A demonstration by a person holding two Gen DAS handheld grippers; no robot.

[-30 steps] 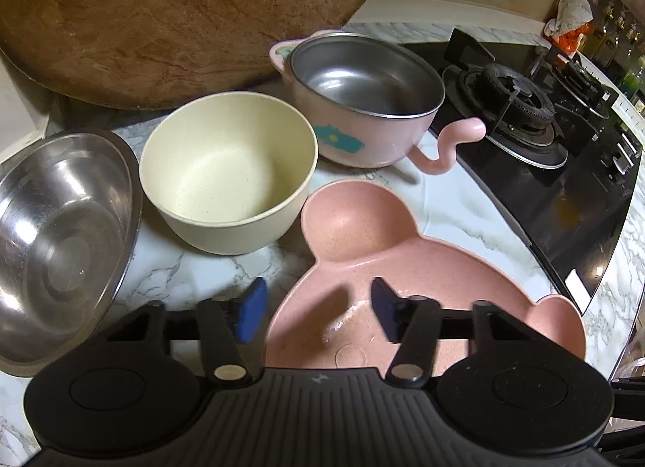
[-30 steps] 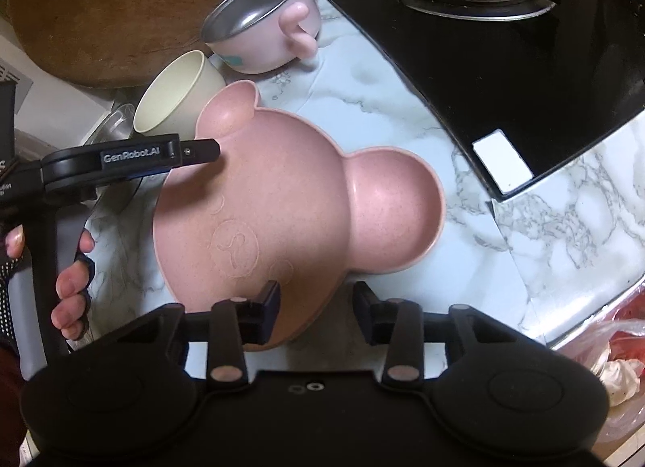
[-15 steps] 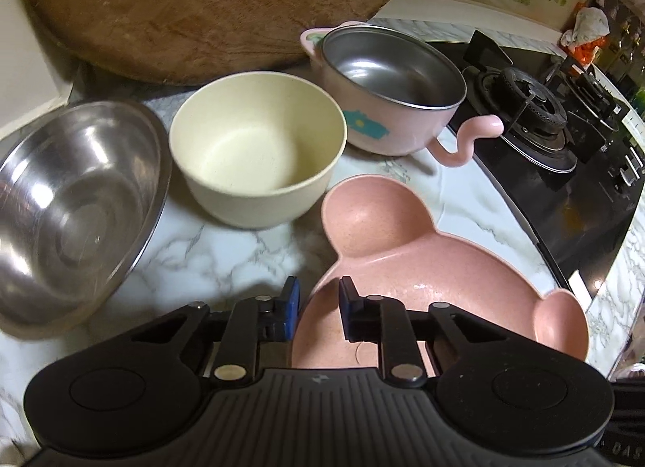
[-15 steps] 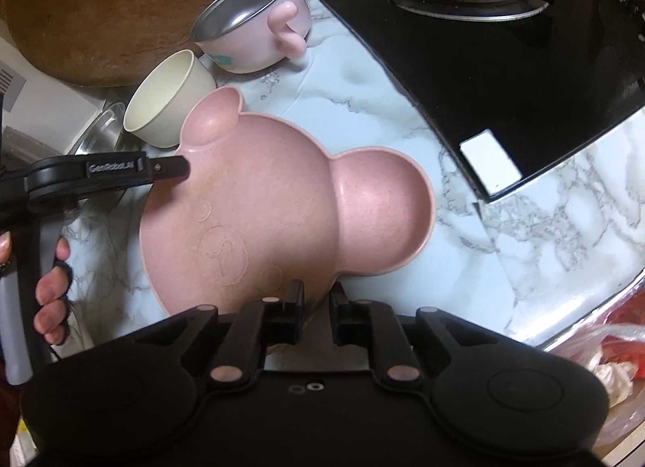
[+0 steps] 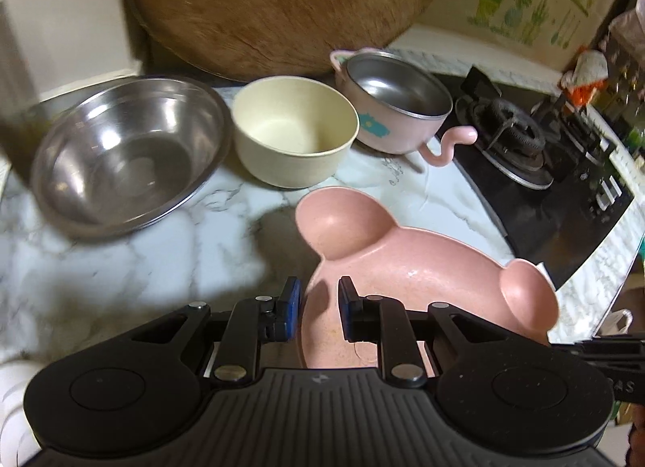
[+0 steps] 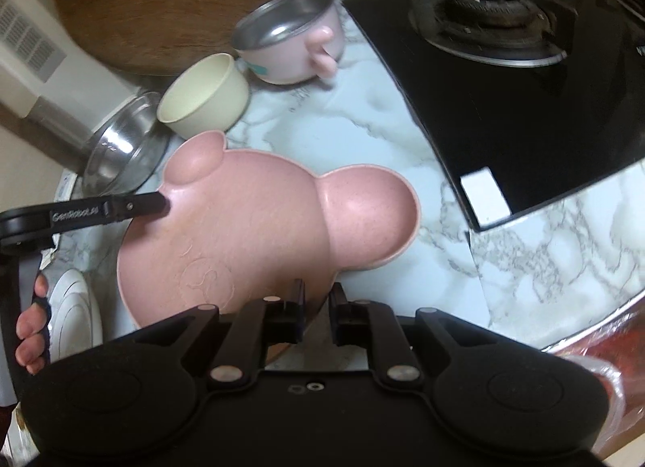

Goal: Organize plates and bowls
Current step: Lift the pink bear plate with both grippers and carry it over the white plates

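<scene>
A pink mouse-shaped plate [image 5: 423, 265] with two round ear wells is held by both grippers. My left gripper [image 5: 318, 306] is shut on its rim just below one ear. In the right wrist view the left gripper [image 6: 159, 203] clamps the plate's [image 6: 250, 217] left edge. My right gripper [image 6: 317, 304] is shut on the near rim. The plate looks raised off the marble, with its shadow beside it. Behind it stand a cream bowl [image 5: 294, 132], a steel bowl [image 5: 129, 152] and a pink steel-lined bowl [image 5: 399, 104] with a curled handle.
A big round wooden board [image 5: 282, 3] leans against the wall behind the bowls. A black gas stove [image 6: 504, 64] fills the right side of the marble counter [image 6: 363, 124]. A white plate [image 6: 76, 314] lies at lower left, under a person's fingers [image 6: 30, 334].
Both grippers went from open to shut on the pink plate's rim. The plate then shifted left, toward the steel bowl, and the left view pulled back and up.
</scene>
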